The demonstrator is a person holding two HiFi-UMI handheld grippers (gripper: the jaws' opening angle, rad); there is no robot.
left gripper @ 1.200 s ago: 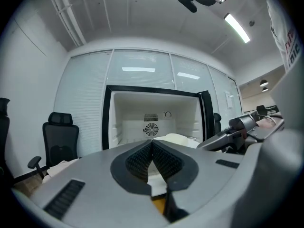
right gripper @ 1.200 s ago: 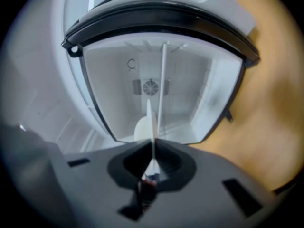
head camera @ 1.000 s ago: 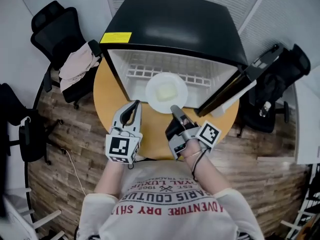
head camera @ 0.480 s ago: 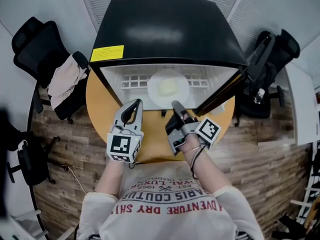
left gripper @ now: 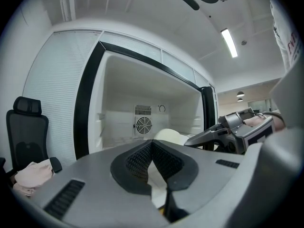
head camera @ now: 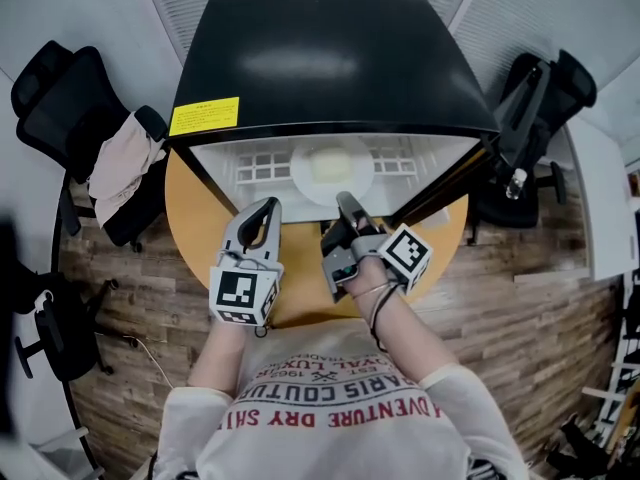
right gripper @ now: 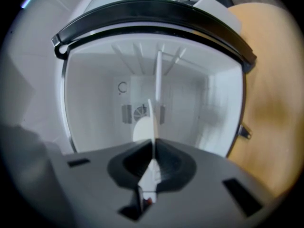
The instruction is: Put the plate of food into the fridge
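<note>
A white plate (head camera: 332,168) with a pale piece of food (head camera: 325,164) is held level just inside the open black fridge (head camera: 330,58), above its wire shelf. My right gripper (head camera: 345,203) is shut on the plate's near rim. In the right gripper view the plate (right gripper: 155,122) runs edge-on between the jaws, pointing at the fridge's back wall and fan. My left gripper (head camera: 268,206) hovers beside it to the left, shut with nothing in it. From the left gripper view (left gripper: 151,144), the plate (left gripper: 168,136) and the right gripper (left gripper: 228,129) show to the right.
The fridge stands on a round wooden table (head camera: 300,288), its door (head camera: 450,183) swung open to the right. A black chair with a pink cloth (head camera: 120,163) is at the left, another black chair (head camera: 540,88) at the right. White interior walls enclose the plate.
The right gripper has carried the plate forward from in front of the fridge opening to inside it. The left gripper has stayed about where it was.
</note>
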